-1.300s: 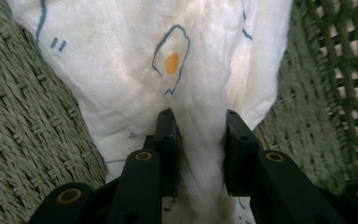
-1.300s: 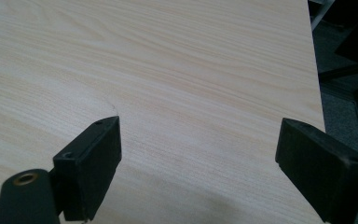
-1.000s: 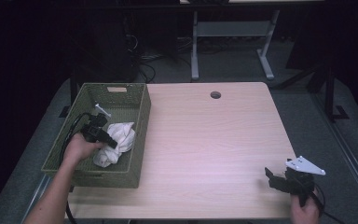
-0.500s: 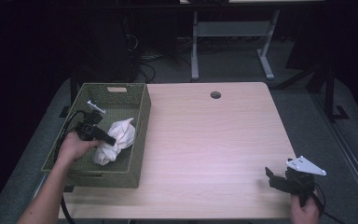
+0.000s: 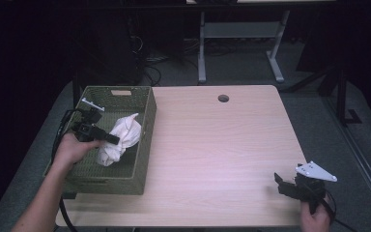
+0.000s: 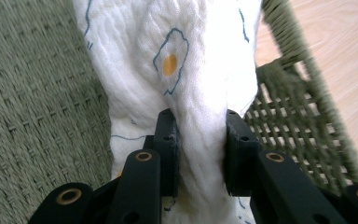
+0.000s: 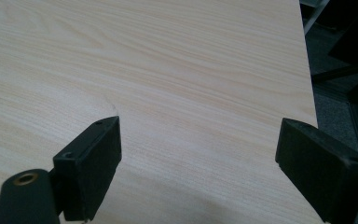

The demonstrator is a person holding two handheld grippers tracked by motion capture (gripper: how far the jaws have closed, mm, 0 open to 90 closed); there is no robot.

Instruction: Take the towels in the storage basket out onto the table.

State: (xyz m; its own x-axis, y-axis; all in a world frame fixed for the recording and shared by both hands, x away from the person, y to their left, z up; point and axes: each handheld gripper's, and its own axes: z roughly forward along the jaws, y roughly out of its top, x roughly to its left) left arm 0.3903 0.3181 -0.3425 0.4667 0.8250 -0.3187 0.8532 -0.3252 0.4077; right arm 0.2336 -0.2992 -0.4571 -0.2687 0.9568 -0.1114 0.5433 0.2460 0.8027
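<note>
Inside the green basket (image 5: 140, 145) | white cloth (image 5: 121, 137) was pinched by the left gripper (image 6: 199, 149) | right gripper (image 7: 198, 158) was held wide apart, nothing between, over the table (image 5: 222, 145)

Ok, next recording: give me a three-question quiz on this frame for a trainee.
1. True or false: the left hand-held gripper is shut on the white cloth.
2. Where is the cloth's bulk? A) on the bare table B) inside the green woven basket C) on the floor
3. Fill in: the right hand-held gripper stands ___ over the wooden table, with nothing between its jaws.

Key: 1 true, in the left gripper view the pads pinch a fold of cloth. 2 B. 3 open.
</note>
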